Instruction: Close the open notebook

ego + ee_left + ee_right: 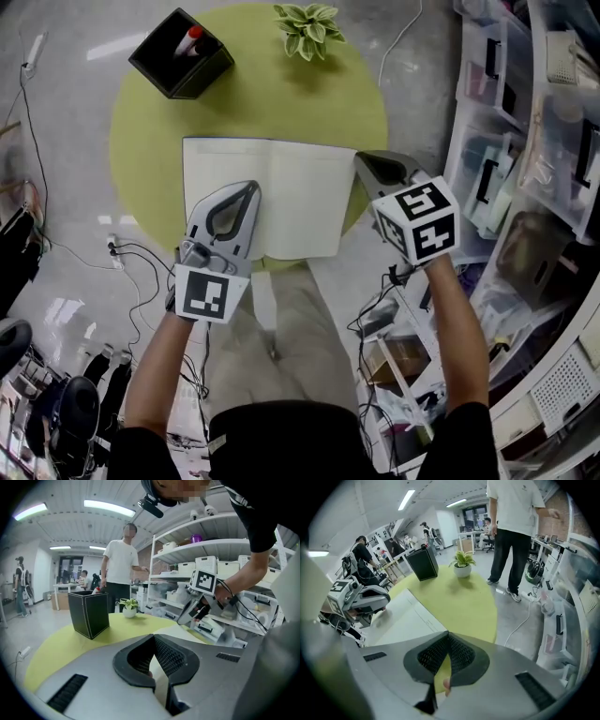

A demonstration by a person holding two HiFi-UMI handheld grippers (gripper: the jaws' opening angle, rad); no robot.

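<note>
The open notebook [300,197] lies flat with blank white pages on the round yellow-green table [141,141]. My left gripper [251,187] is shut and lies over the lower part of the left page, with nothing between its fingers. My right gripper [361,157] is shut at the top of the right page's outer edge. In the right gripper view the notebook [408,616] edge runs straight into the closed tips of that gripper [447,633], so it seems pinched there. The left gripper view shows its own closed tips [153,637] and the right gripper [185,620] beyond.
A black square pen holder [181,53] with a red-capped marker stands at the table's far left. A small potted plant [307,28] is at the far edge. Shelves with bins [525,141] crowd the right side. A person [513,527] stands beyond the table.
</note>
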